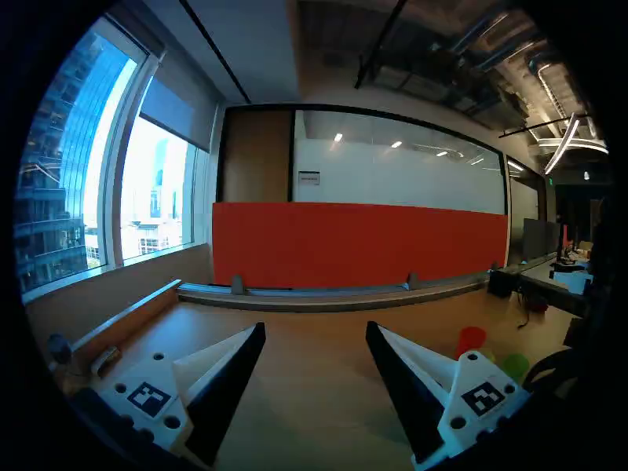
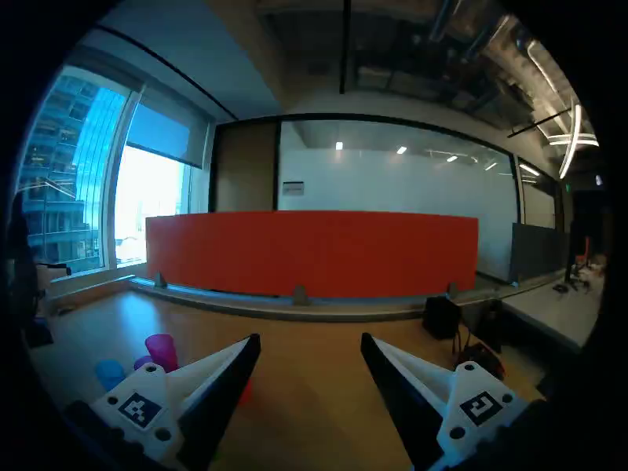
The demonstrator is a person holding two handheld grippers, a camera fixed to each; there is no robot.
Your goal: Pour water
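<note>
On tabletop (image 1: pixel 314 416), right of open left claw (image 1: pixel 314 326): red cup (image 1: pixel 469 341) | left of open right claw (image 2: pixel 310 337) (both empty): purple cup (image 2: pixel 162 351), seemingly nearer

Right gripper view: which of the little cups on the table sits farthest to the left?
The blue cup, low near the picture's left edge. The purple cup stands just to its right and reaches higher in the picture.

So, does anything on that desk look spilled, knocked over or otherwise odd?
Nothing stands out. The red cup and green cup seem upright on the wooden desk, likewise the purple cup and blue cup. No puddle shows.
</note>
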